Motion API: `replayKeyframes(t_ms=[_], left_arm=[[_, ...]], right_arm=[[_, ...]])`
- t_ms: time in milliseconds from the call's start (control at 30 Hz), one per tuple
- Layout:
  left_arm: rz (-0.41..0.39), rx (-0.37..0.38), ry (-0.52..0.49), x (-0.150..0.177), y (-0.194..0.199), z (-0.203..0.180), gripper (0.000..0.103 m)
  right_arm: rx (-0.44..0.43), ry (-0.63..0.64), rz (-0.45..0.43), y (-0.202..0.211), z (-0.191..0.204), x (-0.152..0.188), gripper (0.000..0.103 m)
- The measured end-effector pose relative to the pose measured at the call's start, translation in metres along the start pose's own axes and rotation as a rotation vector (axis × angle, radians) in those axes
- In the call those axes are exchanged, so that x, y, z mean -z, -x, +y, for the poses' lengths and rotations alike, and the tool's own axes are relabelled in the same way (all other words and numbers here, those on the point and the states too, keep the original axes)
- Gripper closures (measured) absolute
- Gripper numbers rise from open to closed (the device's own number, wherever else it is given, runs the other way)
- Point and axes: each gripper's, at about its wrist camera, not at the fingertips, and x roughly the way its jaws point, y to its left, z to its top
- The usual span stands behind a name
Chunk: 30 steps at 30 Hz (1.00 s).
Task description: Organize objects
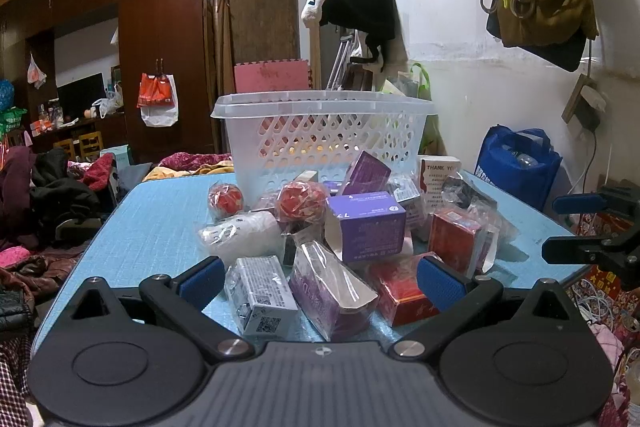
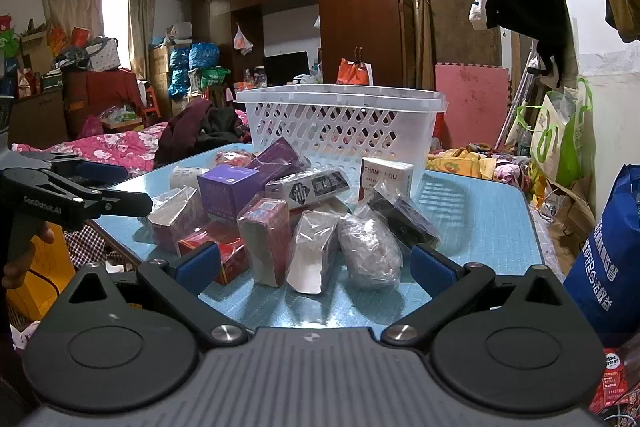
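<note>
Blue cloth covers the table [image 1: 160, 223], and in the left wrist view a heap of small packages lies on it. The left gripper [image 1: 320, 277] hovers low at the near edge with its jaws spread wide and nothing between the pads; a grey box [image 1: 262, 293] in plastic wrap and a purple box [image 1: 330, 289] lie in the gap ahead of them. A red box [image 1: 400, 293] sits just beside the right pad. Behind these a purple carton [image 1: 370, 227] stands on the pile, with a white wrapped roll [image 1: 240, 233] to its left and two red balls [image 1: 226, 199] near the basket. The white basket [image 1: 324, 131] stands at the far side of the table, behind the heap. At the right edge the right gripper [image 1: 560, 225] reaches in, its fingers apart.

In the right wrist view the right gripper [image 2: 316, 265] also stands wide open and holds nothing. Ahead of it lie a dark red box [image 2: 266, 241], a wrapped white-ended box [image 2: 314, 251] and a wrapped oval bundle [image 2: 370, 251]. A black box [image 2: 402, 217] lies further right, and a card [image 2: 386, 175] stands touching the basket [image 2: 340, 123]. The left gripper [image 2: 120, 187] shows at the left, over the table's [image 2: 480, 227] edge, fingers apart.
</note>
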Motion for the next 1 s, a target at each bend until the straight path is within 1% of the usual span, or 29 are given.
replayKeyframes(t_ms=[433, 567, 700, 767, 867, 1000], left_arm=[[0.005, -0.009, 0.0, 0.002, -0.004, 0.003, 0.0], [-0.003, -0.038, 0.016, 0.002, -0.006, 0.013, 0.0], [0.001, -0.074, 0.041, 0.007, -0.007, 0.033, 0.0], [0.001, -0.087, 0.053, 0.009, -0.006, 0.042, 0.0], [0.001, -0.108, 0.052, 0.011, -0.007, 0.049, 0.0], [0.012, -0.088, 0.048, 0.02, -0.013, 0.051, 0.0]], right_arm=[[0.001, 0.001, 0.001, 0.0, 0.0, 0.001, 0.0], [0.004, 0.001, -0.006, -0.001, -0.002, 0.002, 0.0], [0.058, -0.001, -0.004, -0.007, -0.008, 0.005, 0.0], [0.063, -0.005, 0.006, -0.011, -0.012, 0.007, 0.0], [0.069, -0.022, -0.007, -0.012, -0.016, 0.011, 0.0], [0.028, -0.035, -0.006, -0.015, -0.02, 0.015, 0.002]])
